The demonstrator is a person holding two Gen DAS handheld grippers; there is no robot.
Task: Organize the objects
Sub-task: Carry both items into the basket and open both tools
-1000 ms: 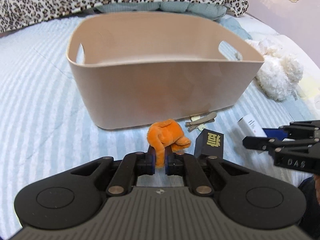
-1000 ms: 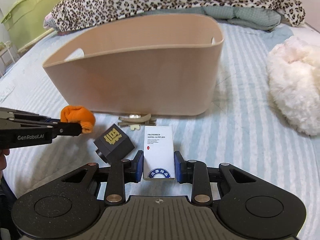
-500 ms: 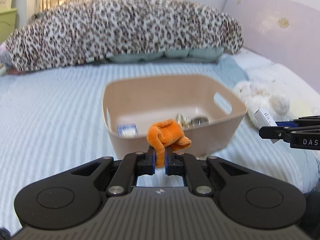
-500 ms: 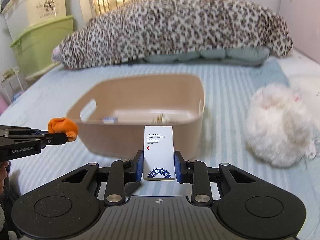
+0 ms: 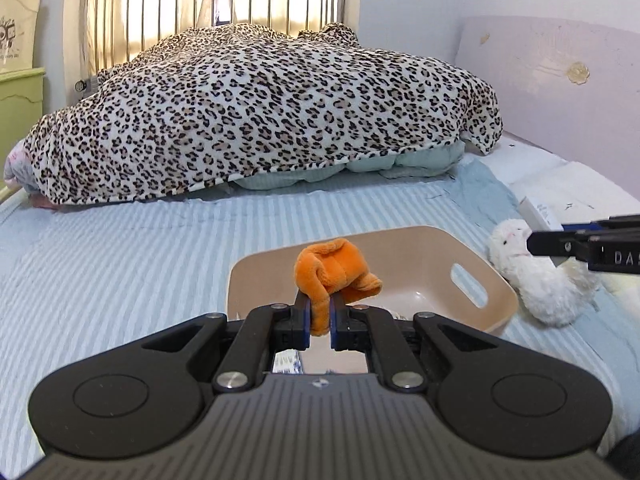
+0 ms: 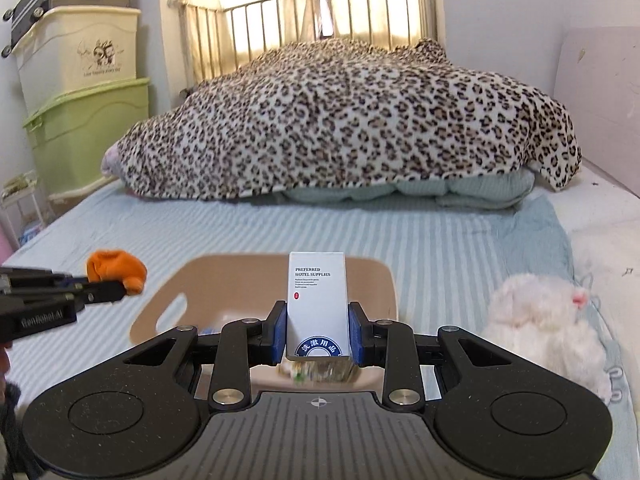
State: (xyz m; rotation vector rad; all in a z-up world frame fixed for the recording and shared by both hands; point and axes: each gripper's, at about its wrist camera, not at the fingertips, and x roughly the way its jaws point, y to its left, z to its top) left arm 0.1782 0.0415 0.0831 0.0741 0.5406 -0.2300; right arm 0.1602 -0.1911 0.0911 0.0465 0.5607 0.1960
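Above the beige bin (image 5: 436, 272) your left gripper (image 5: 319, 316) pinches the orange plush (image 5: 334, 266), while only your right view shows the right gripper (image 6: 317, 334) clamping the white box (image 6: 316, 300) reading "PREFERRED HOTEL SUPPLIES".

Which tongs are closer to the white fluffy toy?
Right. The right tongs, holding a white box, hover beside the white fluffy toy; the left tongs, gripping an orange plush, hang farther off, across the bin.
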